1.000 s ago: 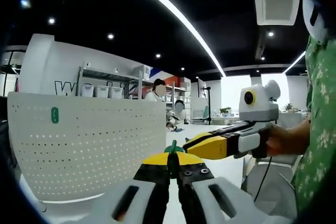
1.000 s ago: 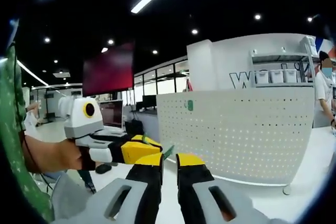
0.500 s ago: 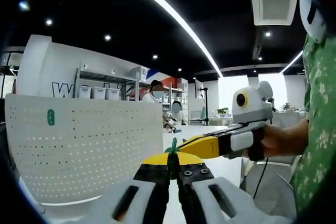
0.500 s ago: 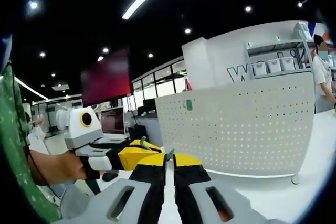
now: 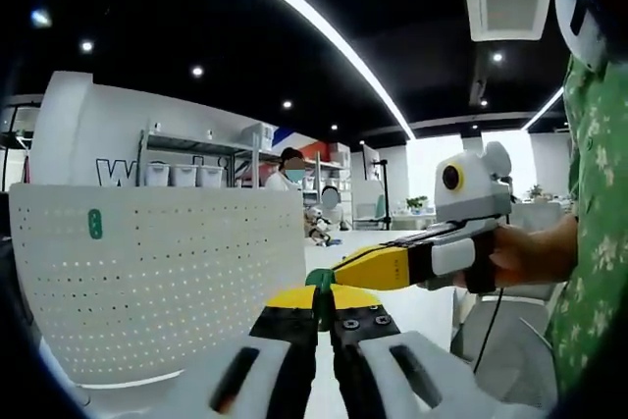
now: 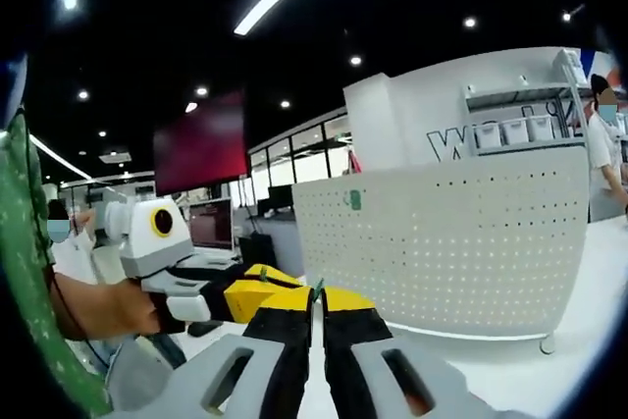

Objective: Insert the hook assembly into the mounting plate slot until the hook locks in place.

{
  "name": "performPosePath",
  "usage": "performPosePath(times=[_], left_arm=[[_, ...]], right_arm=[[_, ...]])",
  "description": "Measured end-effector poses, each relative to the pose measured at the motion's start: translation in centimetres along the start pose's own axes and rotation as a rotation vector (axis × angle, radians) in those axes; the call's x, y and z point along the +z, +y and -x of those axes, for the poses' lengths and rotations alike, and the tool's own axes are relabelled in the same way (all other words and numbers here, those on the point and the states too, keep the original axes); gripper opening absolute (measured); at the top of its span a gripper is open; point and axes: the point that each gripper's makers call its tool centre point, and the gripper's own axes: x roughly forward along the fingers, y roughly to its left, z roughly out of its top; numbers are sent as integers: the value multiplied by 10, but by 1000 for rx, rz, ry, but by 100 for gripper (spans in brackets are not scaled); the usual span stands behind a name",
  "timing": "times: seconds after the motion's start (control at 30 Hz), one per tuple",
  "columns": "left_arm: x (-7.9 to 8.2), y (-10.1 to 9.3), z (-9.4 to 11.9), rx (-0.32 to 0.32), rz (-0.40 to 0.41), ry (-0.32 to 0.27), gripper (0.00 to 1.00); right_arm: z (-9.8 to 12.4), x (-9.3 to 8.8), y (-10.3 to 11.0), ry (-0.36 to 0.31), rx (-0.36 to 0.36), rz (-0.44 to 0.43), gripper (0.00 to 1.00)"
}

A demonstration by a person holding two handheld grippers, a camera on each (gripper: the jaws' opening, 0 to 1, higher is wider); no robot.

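Observation:
A small green hook (image 5: 321,280) stands up from the tips of my left gripper (image 5: 322,299), which is shut on it. From the right, my right gripper (image 5: 345,269) reaches in, its yellow tips touching the hook. In the right gripper view, its jaws (image 6: 316,298) are closed to a thin line with the green hook (image 6: 316,288) pinched at their tips. The left gripper (image 6: 257,289) lies just to the left. The white perforated mounting plate (image 5: 167,282) stands upright behind, bearing a green clip (image 5: 95,224). The plate (image 6: 451,252) and clip (image 6: 354,200) are some way off.
A person's hand (image 5: 510,257) and green patterned sleeve (image 5: 594,233) hold the right gripper. People stand behind the plate by shelves with white bins (image 5: 186,176). A white floor (image 6: 549,370) spreads below the plate. A dark red screen (image 6: 201,142) hangs at the left.
The right gripper's jaws have closed from a clear gap to a thin line on the green hook. The right gripper has drawn in closer to the left gripper's tips.

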Motion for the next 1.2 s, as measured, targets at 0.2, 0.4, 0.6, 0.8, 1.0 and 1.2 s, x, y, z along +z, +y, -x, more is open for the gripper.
performPosePath(times=[0.2,0.4,0.6,0.8,1.0,1.2], left_arm=[[0,-2,-1,-2,-9,10,3],[-2,-3,-2,-1,-27,22,3],[-2,-3,-2,-1,-25,28,3],[-6,-4,-1,2,-20,43,3],[-7,-4,-2,3,-17,46,2],[-4,-3,-2,9,-14,37,2]], right_arm=[[2,2,2,-8,4,17,1],[3,3,4,-8,4,48,1],[3,4,5,-7,7,56,1],[3,1,6,3,5,83,0],[4,0,5,5,3,79,1],[4,0,5,7,2,69,6]])
